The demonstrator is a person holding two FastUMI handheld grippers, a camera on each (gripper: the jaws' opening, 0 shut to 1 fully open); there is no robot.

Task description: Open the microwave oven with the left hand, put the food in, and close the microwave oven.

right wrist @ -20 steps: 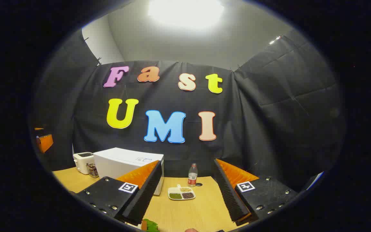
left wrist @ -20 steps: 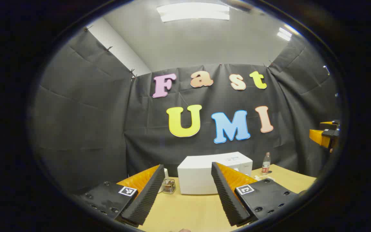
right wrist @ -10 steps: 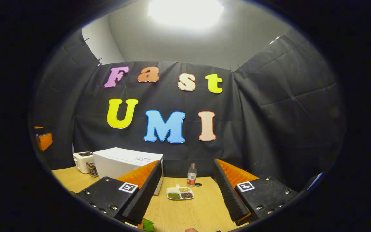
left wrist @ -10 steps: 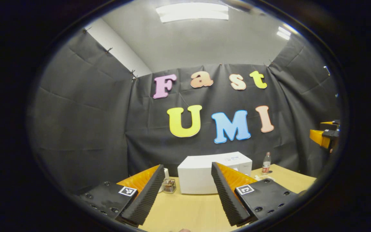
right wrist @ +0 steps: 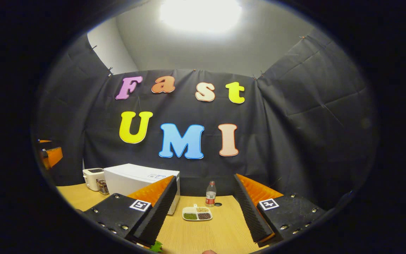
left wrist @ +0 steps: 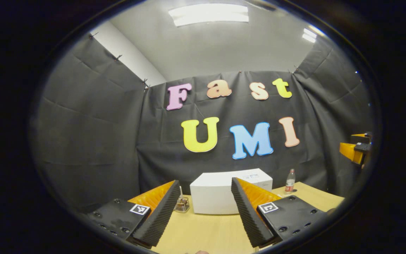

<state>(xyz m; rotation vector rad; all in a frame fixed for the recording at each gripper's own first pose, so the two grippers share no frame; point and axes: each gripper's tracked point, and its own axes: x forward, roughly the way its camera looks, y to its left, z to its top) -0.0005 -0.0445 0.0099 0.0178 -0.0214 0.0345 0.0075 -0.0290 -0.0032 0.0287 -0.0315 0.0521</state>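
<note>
No readable text — microwave (left wrist: 213, 192) labels too small.

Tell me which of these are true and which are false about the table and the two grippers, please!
1. The white box-shaped microwave oven has its door open. False: it looks closed.
2. The white divided plate of food lies on the wooden table, in front of the clear plastic bottle with a red label. True.
3. The right gripper is holding the plate. False: its fingers stand apart with nothing between them.
4. The left gripper is open, with the microwave oven ahead of it. True.
5. A white toaster stands beside the microwave oven. True.
</note>
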